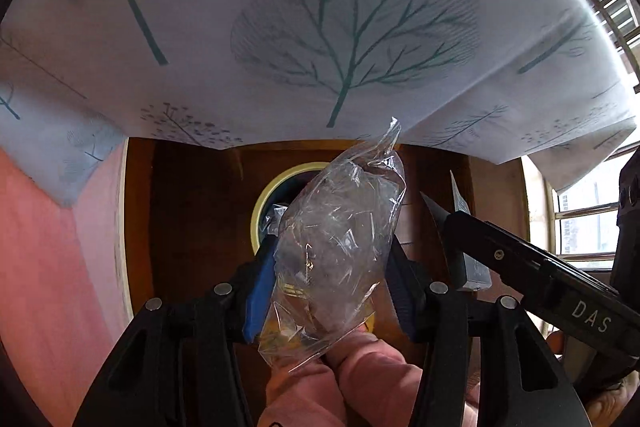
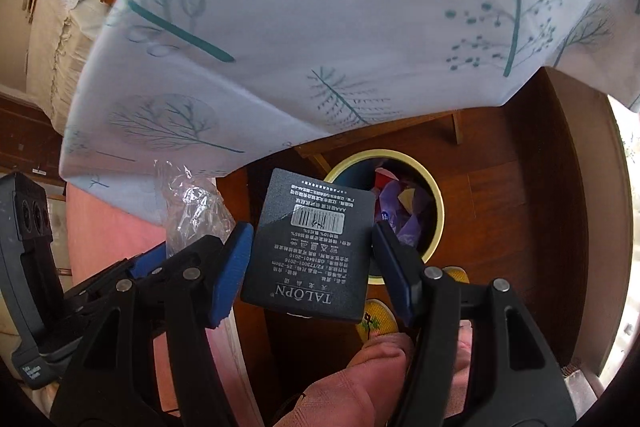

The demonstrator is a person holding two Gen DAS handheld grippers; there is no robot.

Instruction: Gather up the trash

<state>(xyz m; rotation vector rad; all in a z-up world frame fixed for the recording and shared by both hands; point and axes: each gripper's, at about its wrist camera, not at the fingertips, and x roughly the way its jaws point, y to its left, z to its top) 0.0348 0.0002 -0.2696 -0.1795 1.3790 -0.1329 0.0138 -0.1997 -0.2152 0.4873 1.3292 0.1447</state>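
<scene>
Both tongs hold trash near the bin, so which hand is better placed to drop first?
Left, narrowly: its clear plastic bag hangs right over the bin. The right tongs' black card sits beside the bin's opening.

Crumpled clear plastic bag (image 1: 340,247) and black printed card (image 2: 310,247) hang above the yellow-rimmed, partly filled trash bin (image 2: 434,199).
</scene>
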